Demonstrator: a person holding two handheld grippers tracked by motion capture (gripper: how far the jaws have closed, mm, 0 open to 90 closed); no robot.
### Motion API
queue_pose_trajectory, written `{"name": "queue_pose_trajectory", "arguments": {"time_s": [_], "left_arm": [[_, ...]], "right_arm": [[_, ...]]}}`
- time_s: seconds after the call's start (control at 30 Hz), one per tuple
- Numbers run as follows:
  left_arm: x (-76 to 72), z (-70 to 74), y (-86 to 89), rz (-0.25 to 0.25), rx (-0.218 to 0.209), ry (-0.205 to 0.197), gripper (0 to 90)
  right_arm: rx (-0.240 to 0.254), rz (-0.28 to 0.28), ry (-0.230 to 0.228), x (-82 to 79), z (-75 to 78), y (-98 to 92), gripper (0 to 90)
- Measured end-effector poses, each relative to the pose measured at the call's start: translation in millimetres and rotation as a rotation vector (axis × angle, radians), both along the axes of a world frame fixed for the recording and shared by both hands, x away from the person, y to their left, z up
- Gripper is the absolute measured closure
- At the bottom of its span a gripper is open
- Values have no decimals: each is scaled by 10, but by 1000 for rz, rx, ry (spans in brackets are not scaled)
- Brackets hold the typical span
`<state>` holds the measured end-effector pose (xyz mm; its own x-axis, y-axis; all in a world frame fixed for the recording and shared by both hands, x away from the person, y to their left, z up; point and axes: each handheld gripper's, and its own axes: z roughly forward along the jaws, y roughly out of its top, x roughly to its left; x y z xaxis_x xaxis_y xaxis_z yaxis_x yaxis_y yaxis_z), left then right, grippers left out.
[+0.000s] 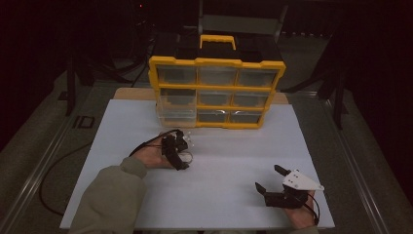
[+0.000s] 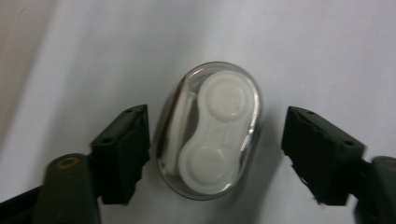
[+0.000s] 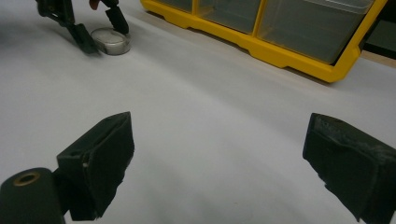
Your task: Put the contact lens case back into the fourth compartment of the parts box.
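Straddling the clear oval case (image 2: 208,130), the left tongs (image 2: 215,154) had their jaws on either side of it, one almost at its wall and the other apart, so nothing was grasped yet. The case, with a white twin-cup holder (image 2: 212,133) inside, lay flat on the white surface (image 1: 243,146) in front of the yellow drawer organizer (image 1: 216,90). The right tongs (image 1: 269,179) rested released, well apart. I judged the pick-up only begun; the closing, the lifting and any placing remained.
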<state>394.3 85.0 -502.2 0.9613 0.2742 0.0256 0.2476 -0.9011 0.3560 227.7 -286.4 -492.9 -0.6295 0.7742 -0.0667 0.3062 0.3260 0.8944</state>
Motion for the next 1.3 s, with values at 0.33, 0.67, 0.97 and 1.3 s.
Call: {"name": "queue_pose_trajectory", "arguments": {"time_s": [0.33,0.67,0.97,1.3], "left_arm": [[21,19,14,-21,6,46,459],[-35,66,23,-33,23,40,480],[-79,202,71,-25,-9,11,485],[-117,355,162,-20,-46,1,489]], "right_arm": [[-6,-6,7,10,-11,-2,81],[-5,-5,7,8,-10,-4,81],[-5,-4,7,7,-10,0,81],[-5,-1,7,6,-10,1,81]]}}
